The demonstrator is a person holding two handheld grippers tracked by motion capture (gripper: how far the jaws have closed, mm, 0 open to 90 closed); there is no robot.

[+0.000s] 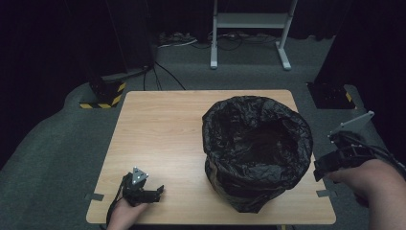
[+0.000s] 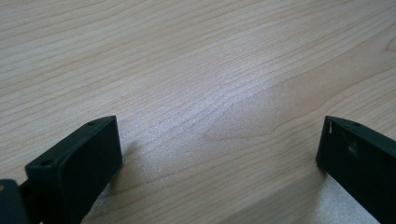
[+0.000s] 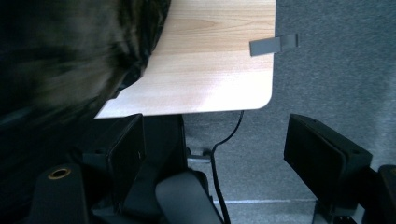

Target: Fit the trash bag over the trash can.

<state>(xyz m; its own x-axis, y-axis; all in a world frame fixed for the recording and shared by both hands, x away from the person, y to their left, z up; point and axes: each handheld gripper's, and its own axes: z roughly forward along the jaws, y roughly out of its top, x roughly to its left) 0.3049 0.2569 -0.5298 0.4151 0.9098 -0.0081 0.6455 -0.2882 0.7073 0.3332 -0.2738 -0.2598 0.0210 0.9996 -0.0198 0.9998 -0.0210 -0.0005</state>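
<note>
R hand (image 1: 368,179) is raised off the table's R edge, just beside the bag (image 1: 257,151), R gripper (image 1: 330,167) angled toward it; jaws wide apart, nothing between them. L hand (image 1: 125,213) rests at the near-L edge, L gripper (image 1: 152,192) low on the wood pointing R; jaws wide too, empty. Bag: big black liner, mouth open and rolled, standing on the R half of the table (image 1: 158,139), near the front. Table is light wood w/ rounded corners; grey carpet floor, dark room, white frame (image 1: 249,28) at the back. R gripper view: blurred bag at L, table corner, grey tab (image 3: 273,45) on the edge, cable (image 3: 224,154) on carpet below. L gripper view: bare wood grain btw the jaws.
</note>
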